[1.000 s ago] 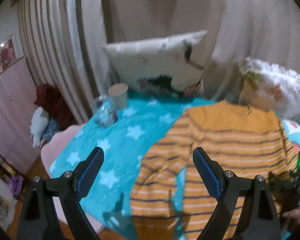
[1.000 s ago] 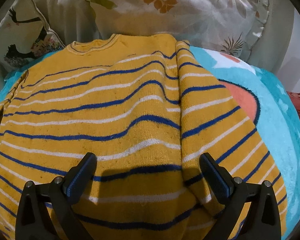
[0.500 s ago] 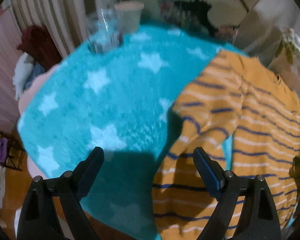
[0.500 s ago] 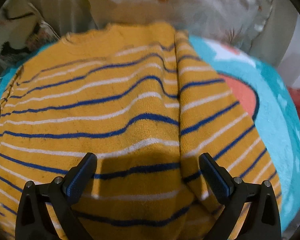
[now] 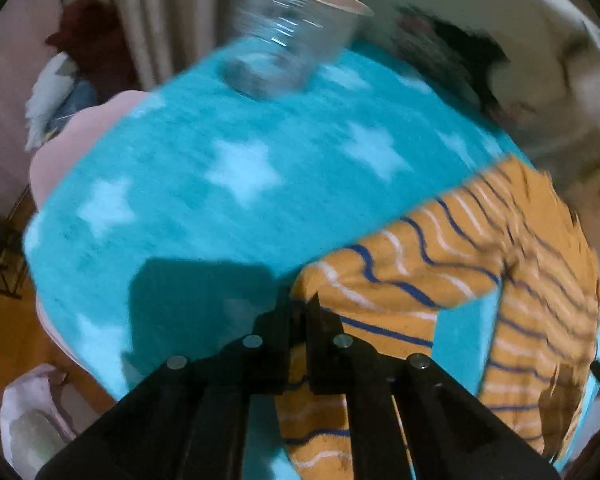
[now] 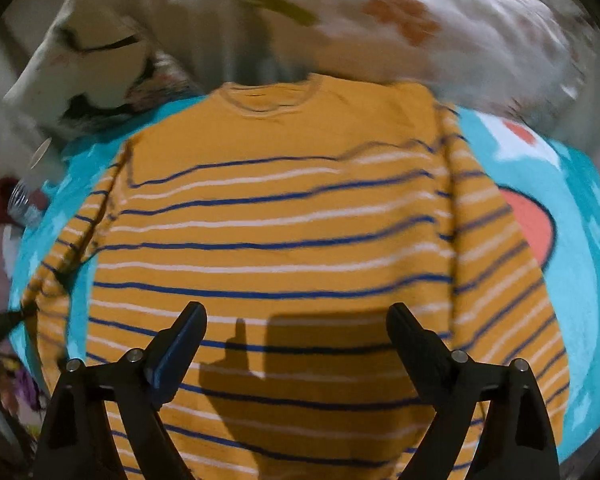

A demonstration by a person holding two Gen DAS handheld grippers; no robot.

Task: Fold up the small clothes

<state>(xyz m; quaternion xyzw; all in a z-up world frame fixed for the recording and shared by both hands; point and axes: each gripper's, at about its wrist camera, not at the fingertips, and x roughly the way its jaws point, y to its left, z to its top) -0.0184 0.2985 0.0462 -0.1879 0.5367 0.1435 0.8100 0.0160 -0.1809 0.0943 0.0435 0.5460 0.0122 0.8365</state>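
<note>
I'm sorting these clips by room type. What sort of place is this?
Probably a bedroom at home: a sweater lies on a star-patterned blanket, with pillows behind it and curtains beyond the blanket.

We find no readable text, labels, brands, numbers or signs in either blurred view.

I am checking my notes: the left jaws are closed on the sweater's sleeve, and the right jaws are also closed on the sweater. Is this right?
Not fully. The left gripper is indeed shut on the sleeve of the sweater, as the left wrist view shows. But the right gripper is not closed: in the right wrist view its jaws stand wide apart above the sweater, holding nothing.
</note>
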